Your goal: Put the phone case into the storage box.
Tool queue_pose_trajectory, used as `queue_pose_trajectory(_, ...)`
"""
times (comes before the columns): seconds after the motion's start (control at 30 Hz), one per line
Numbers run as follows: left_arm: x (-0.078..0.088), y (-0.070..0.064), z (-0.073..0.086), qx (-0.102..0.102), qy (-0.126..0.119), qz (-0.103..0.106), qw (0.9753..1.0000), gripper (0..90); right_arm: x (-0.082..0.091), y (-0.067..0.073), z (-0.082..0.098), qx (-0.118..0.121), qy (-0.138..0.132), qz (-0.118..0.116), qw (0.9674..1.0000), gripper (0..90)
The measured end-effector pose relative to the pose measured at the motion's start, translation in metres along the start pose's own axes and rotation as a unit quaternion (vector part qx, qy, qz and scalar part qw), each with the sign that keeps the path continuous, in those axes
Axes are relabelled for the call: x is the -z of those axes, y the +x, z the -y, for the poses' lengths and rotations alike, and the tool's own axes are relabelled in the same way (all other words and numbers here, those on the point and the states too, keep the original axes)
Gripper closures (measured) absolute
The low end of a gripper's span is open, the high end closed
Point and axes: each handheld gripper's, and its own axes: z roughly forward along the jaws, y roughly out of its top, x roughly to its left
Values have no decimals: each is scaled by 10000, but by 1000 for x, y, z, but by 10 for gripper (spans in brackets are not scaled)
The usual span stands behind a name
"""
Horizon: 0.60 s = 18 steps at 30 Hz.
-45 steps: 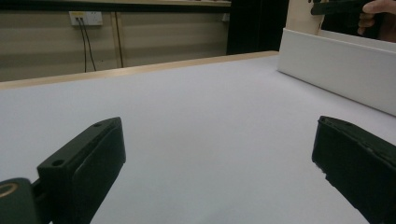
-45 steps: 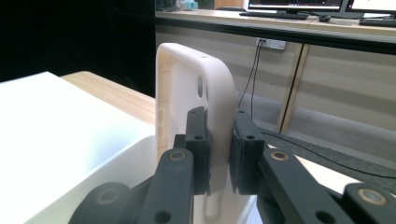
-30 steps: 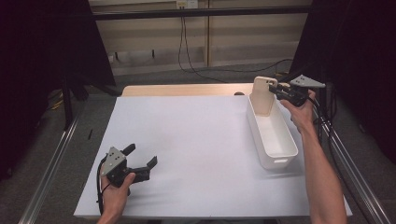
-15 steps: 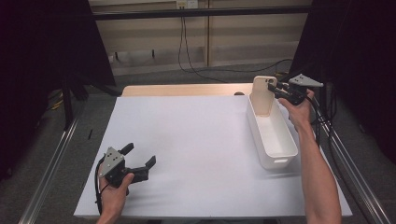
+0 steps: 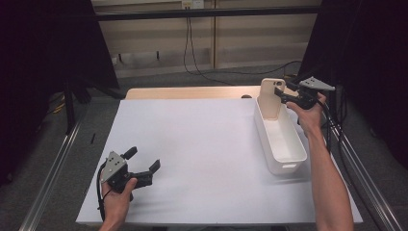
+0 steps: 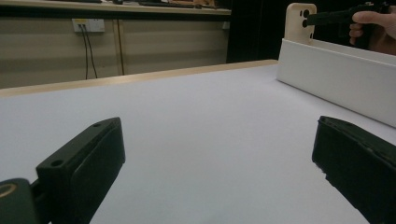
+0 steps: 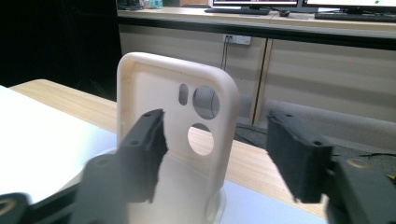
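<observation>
I am holding my right gripper [image 5: 284, 97] at the far end of the bin [image 5: 294, 156], its jaws standing apart around the upper edge of the case [image 5: 270, 96]. They have just been opening; the case is between them, but in the right gripper view the pads are clear of it on both sides. The case [image 7: 175, 116] is standing nearly upright, its foot inside the bin, leaning at the far end wall; I cannot tell exactly where it bears.

Handling, as I judge it: a thin cream phone shell, very light, somewhat flexible, smooth-skinned. It is looking likely to tip or slide down into the bin now that nothing is pinching it. It is not fragile, but a hard squeeze across the open face would bow it.

Best hold, I am thinking: across the thickened rim at a long side, or the top edge beside the camera cut-outs, pads flat on the wall.

My left gripper [image 5: 143, 167] is resting on the table [image 5: 202, 144], near corner, jaws wide and empty, well apart from the bin.
</observation>
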Motion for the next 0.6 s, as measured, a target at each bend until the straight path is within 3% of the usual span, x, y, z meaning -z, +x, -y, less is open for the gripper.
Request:
queue_pose_trajectory(0.17, -2, -1, -1, -149, 27, -39, 9999, 25, 2, 1, 1, -138, 18, 8, 9999, 165)
queue_pose_trajectory(0.37, -4, 0, -1, -31, 70, -4, 10000, 24, 5, 3, 0, -245, 47, 60, 9997, 19)
queue_pose_trajectory(0.6, -1, 1, -1, -49, 32, 17, 10000, 24, 6, 6, 2, -213, -85, 122, 9997, 1)
